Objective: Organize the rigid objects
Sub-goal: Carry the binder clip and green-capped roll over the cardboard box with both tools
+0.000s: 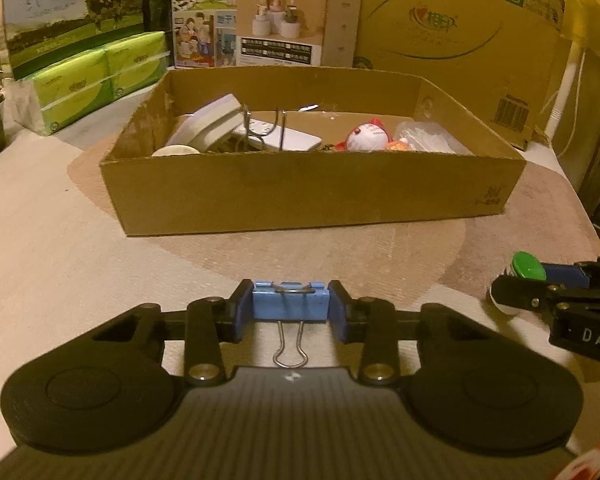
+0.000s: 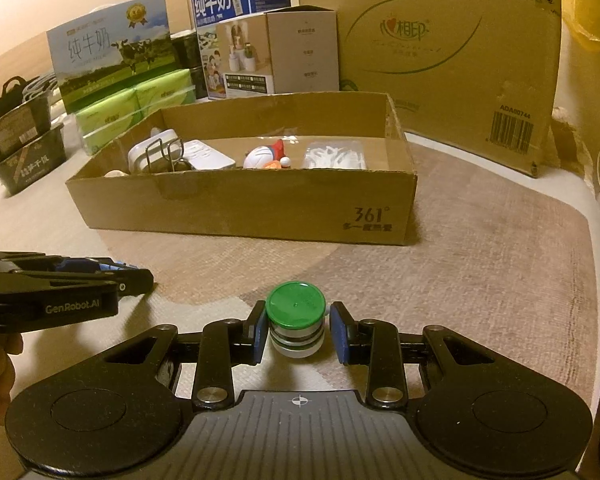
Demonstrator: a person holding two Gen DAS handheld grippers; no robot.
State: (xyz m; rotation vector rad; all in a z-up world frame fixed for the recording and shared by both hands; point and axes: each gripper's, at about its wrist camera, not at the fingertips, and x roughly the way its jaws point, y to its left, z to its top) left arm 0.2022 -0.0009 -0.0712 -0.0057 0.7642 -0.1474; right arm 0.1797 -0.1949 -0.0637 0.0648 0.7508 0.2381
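L wrist view:
- L grip: left gripper (image 1: 290,309) clamped on blue binder clip (image 1: 289,305); blue pads (image 1: 242,312) press both ends of the body. No earlier pic to compare.
- clip loc: between the jaws, low over the mat (image 1: 60,240), in front of cardboard tray (image 1: 312,196).
- clip handling: prob. light, stiff painted steel, smooth sides so could slip; wire loops springy. Hold by the flat body, not the wires.
- tray contents: white plug block, wire handles, small round toy, clear bag. Already sorted in, by the look.

R wrist view:
- R grip: right gripper (image 2: 298,330) closed on green-lid jar (image 2: 296,322); left pad touches, right pad looks a hair off, so grip is judged tight, not certain.
- jar loc: between the jaws, near side of tray, on or just over mat; can't tell which.
- jar handling: short, round, ribbed wall, glossy plastic lid. Rigid, prob. light. Pinch the wall below the lid; round shape may roll out.
- bkgd: printed cartons, green tissue packs.
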